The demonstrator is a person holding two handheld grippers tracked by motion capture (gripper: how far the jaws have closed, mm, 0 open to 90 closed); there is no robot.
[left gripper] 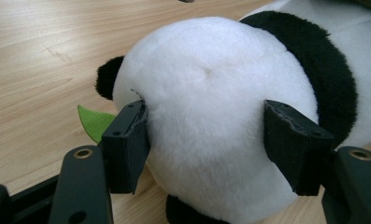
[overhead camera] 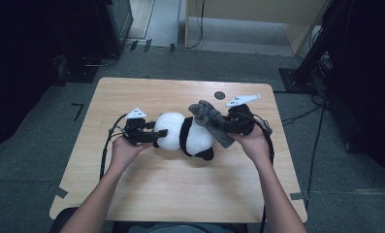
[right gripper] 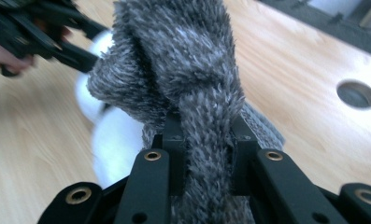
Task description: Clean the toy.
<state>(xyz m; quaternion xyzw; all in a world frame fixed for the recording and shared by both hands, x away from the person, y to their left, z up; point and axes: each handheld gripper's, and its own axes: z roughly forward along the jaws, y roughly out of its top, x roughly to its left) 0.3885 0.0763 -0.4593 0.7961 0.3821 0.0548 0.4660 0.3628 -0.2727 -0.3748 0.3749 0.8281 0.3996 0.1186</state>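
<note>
A: Start at the left. Why's the left gripper [overhead camera: 142, 132] parked on the panda's head?

B: As an anchor, I'd say. Its fingers [left gripper: 127, 140] sit either side of the plush panda [overhead camera: 187, 136], pads pressed into the white fur w/ the head squeezed between them. The panda lies on its side mid-bench [overhead camera: 180, 194], head toward the left hand [overhead camera: 123, 149]. A grip at that end should keep the toy from sliding when the other end gets tugged.

A: And the green bit by the left pad?

B: A small green felt leaf [left gripper: 95, 122], lying flat on the bench beside the head. Prob. part of the toy, but I can't see the join.

A: OK, moving right. What's the right gripper [overhead camera: 229, 124] got?

B: A grey fuzzy cloth [overhead camera: 210, 119]. Fingers [right gripper: 174, 154] closed tight on a bunched fold of it, nothing but fabric between them. The rest of the cloth drapes over the panda's body end, touching it.

A: Why pinch a fold & not an edge?

B: A gathered fold gives thin pads more to bite. Looks like the cloth's being worked over or off the body. Which way, can't tell.
</note>
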